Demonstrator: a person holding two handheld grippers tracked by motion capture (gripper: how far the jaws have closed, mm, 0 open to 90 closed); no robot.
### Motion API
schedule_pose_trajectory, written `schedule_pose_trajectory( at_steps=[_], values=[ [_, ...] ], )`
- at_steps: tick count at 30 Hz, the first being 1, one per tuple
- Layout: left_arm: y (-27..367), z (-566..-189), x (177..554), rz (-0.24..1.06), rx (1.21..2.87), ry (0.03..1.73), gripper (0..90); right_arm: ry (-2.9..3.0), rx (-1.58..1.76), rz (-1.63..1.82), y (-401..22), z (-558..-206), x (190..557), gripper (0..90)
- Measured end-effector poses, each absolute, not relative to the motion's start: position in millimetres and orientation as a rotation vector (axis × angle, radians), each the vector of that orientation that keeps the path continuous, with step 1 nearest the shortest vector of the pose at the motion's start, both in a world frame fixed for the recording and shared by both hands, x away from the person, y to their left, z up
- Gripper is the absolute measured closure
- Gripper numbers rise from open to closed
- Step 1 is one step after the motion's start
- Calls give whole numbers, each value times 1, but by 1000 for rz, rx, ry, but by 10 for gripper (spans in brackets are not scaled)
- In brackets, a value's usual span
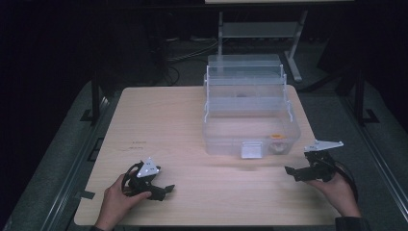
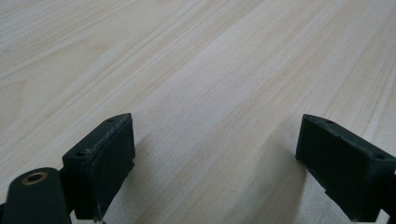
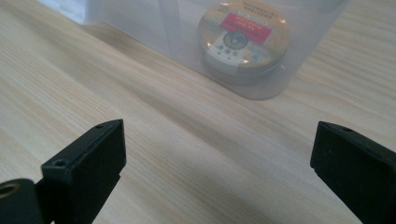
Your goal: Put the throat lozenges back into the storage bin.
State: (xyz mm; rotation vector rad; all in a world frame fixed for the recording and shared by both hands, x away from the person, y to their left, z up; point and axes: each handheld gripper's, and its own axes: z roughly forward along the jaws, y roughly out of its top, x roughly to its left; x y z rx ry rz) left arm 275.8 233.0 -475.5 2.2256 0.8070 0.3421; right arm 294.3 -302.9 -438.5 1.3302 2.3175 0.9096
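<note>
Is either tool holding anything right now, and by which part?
Nothing is held. The left tool and the right tool both stand open over the bare wooden table.

I see a pale matt wood-grain table (image 1: 168,120), a clear, slightly frosted plastic box (image 1: 250,115), a glossy round tin (image 3: 243,37), and matt black gripper pads (image 2: 109,161)

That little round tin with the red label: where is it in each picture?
High view: the tin sits at the clear box's front right corner.
Left gripper view: bare wooden table, no tin.
Right gripper view: top centre, behind the box wall.
Shared landmark: the table's pale wood grain.
</note>
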Motion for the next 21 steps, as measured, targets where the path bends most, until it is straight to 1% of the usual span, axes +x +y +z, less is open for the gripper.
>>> schedule_pose_trajectory(
  at_steps=[21],
  values=[
    [233,-475,276,344,2233,803,110,2274,1330,934,-296,-470,267,26]
  ],
)
